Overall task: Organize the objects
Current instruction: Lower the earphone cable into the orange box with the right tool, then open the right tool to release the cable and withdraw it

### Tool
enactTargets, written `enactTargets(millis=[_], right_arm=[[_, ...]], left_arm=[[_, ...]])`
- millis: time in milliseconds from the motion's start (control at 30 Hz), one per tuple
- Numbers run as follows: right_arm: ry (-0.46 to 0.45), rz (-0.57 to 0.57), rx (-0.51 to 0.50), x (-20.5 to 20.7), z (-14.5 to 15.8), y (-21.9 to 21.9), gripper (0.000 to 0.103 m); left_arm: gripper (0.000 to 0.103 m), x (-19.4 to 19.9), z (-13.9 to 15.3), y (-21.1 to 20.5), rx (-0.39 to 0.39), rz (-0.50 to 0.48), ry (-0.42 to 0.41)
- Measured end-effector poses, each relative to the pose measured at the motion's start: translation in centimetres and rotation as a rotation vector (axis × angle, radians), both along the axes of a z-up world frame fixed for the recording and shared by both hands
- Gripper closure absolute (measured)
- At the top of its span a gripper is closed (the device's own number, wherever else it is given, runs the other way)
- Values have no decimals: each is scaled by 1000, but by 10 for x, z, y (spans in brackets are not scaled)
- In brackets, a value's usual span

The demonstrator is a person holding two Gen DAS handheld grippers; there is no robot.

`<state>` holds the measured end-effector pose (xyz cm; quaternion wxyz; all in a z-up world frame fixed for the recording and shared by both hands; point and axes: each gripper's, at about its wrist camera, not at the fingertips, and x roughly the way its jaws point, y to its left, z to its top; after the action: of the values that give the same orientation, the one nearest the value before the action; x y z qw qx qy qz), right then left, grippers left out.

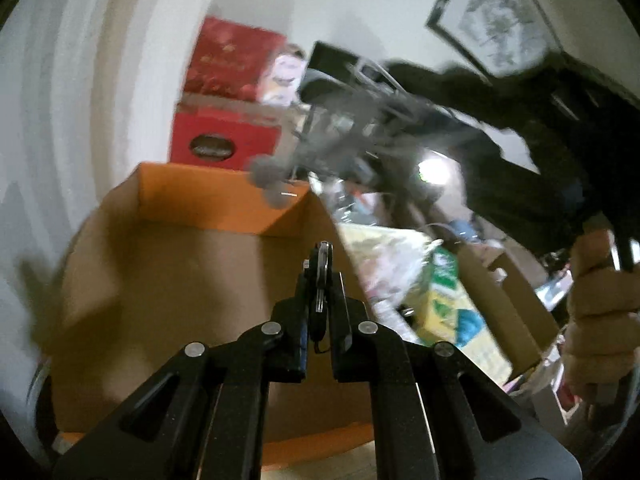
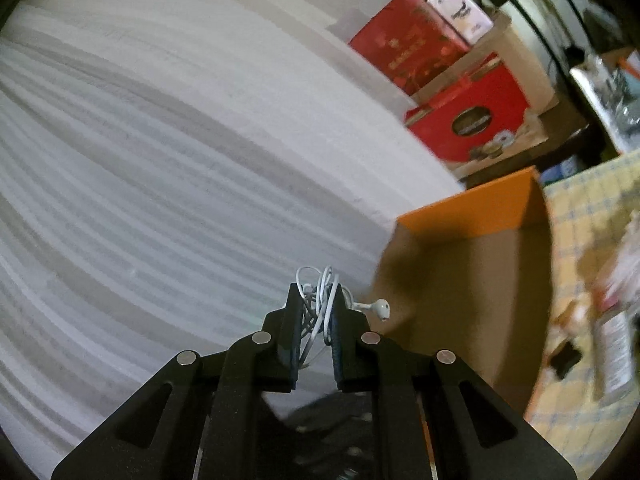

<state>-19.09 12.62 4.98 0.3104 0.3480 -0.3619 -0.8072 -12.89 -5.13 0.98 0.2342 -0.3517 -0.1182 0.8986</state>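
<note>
Apparently, the left gripper (image 1: 320, 276) is pinching a small dark clip-like thing (image 1: 321, 268) with fingers closed, poised over the open orange box (image 1: 192, 200), likely for dropping in. Meanwhile, the right gripper (image 2: 316, 300) is clamping tangled white earphones (image 2: 320, 292) shut-fingered, beside that box (image 2: 480, 208), one earbud (image 2: 382, 305) dangling free.

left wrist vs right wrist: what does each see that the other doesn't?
Left wrist only: a small dark object in the left gripper, a framed picture, a hand holding the other rig.
Right wrist only: tangled white earphones in the right gripper, a checked tablecloth.
Both: orange-rimmed cardboard box, stacked red boxes.
</note>
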Motion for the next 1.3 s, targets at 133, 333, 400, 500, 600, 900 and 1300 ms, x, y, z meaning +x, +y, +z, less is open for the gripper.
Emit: enactTargets(millis=[133, 333, 400, 500, 600, 900, 1300], right_arm=[[-14, -21, 105, -6, -14, -2, 92], [-18, -18, 315, -1, -39, -20, 92], [-16, -18, 404, 3, -49, -28, 92], [-1, -18, 524, 11, -62, -37, 92], [17, -2, 626, 17, -73, -46, 92], [57, 61, 921, 37, -99, -70, 91], [56, 5, 785, 62, -76, -29, 64]], left_arm=[[96, -15, -6, -9, -37, 50, -81], [96, -18, -23, -10, -118, 77, -155], [96, -23, -27, -8, -145, 81, -173], [96, -25, -34, -6, -189, 81, -199], [96, -19, -39, -4, -234, 57, -211], [96, -18, -56, -4, -326, 40, -279], [96, -37, -69, 11, -427, 16, -339]])
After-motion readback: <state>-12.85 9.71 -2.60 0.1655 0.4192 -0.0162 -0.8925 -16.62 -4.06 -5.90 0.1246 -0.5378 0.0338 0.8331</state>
